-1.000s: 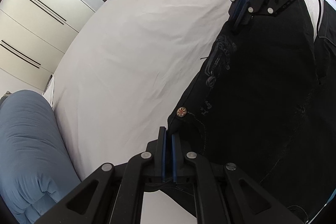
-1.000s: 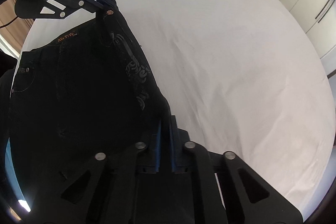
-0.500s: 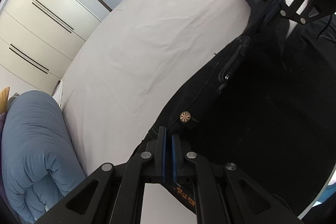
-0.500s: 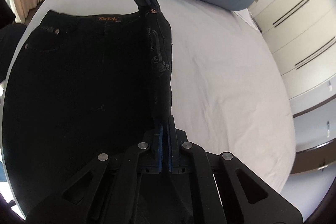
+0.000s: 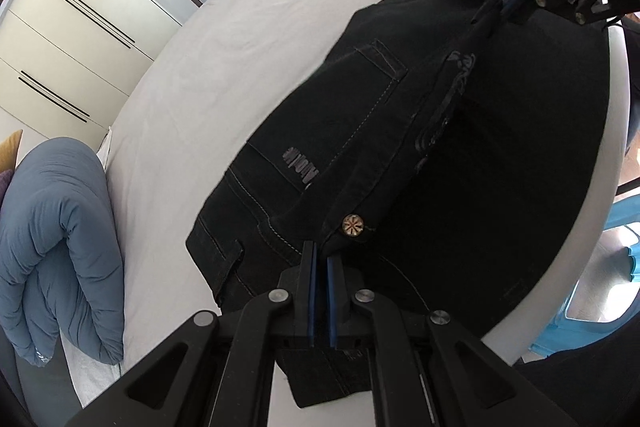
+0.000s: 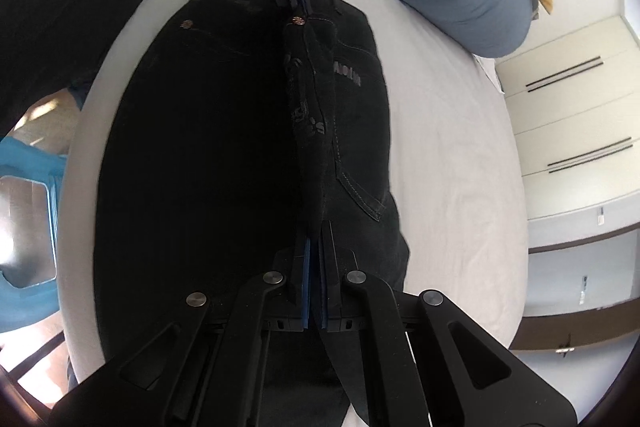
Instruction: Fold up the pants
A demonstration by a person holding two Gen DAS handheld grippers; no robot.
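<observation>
Black pants (image 5: 500, 163) lie on a white bed (image 5: 240, 67), one half lifted along the fly. Their long axis runs between the left gripper (image 5: 320, 291), clamped at the waistband button (image 5: 352, 225), and the right gripper (image 6: 316, 287), clamped farther down. Only the right view shows the blue stool (image 6: 24, 227) beside the bed.
</observation>
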